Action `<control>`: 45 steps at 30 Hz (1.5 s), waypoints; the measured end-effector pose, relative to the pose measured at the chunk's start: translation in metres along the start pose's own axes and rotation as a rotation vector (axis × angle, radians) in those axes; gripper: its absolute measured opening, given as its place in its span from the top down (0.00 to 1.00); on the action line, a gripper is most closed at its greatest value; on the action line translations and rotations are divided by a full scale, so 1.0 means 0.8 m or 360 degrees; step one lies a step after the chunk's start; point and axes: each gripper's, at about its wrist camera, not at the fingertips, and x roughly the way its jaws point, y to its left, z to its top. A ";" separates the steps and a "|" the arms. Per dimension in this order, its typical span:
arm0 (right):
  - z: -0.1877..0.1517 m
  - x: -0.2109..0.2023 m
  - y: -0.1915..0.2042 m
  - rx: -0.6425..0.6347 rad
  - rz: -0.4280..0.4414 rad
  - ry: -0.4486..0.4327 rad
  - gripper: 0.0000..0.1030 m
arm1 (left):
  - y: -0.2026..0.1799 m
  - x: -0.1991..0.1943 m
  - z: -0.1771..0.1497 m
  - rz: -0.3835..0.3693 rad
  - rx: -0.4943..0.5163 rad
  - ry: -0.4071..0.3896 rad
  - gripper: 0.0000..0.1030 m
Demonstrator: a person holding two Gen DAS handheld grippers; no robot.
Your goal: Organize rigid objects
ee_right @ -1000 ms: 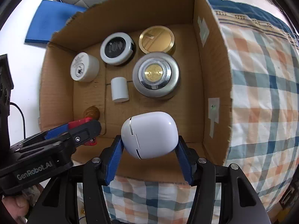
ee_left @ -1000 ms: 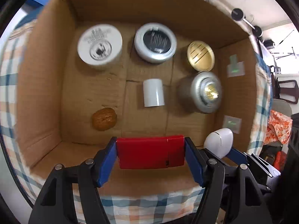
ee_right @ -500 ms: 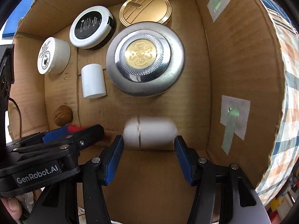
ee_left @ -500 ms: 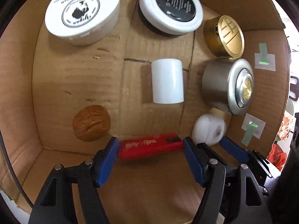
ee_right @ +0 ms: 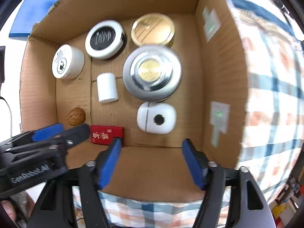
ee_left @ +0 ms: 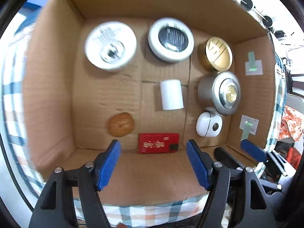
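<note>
A red box [ee_left: 158, 143] lies flat on the floor of the cardboard box [ee_left: 49, 87] by its near wall. My left gripper [ee_left: 153, 145] is open and empty just above it. A white earbud case [ee_right: 156, 117] lies on the floor next to the silver tin [ee_right: 152, 73]. My right gripper [ee_right: 151, 144] is open and empty above the near wall, short of the case. The red box also shows in the right wrist view [ee_right: 106, 134], and the earbud case in the left wrist view [ee_left: 208, 124].
In the cardboard box [ee_right: 218, 76] are a white jar [ee_left: 110, 45], a black-topped white tin [ee_left: 171, 39], a gold tin [ee_left: 216, 54], a silver tin [ee_left: 220, 93], a white cylinder [ee_left: 171, 94] and a walnut [ee_left: 121, 124]. A plaid cloth [ee_right: 273, 87] lies underneath.
Both grippers opened and let go: the red box and the white earbud case now lie on the box floor. Both grippers have pulled back up and away from them.
</note>
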 end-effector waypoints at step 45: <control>-0.188 -0.290 -0.029 -0.0090 -0.0024 -0.0642 0.00 | -0.033 -0.256 -0.222 0.0196 0.0080 -0.0881 0.00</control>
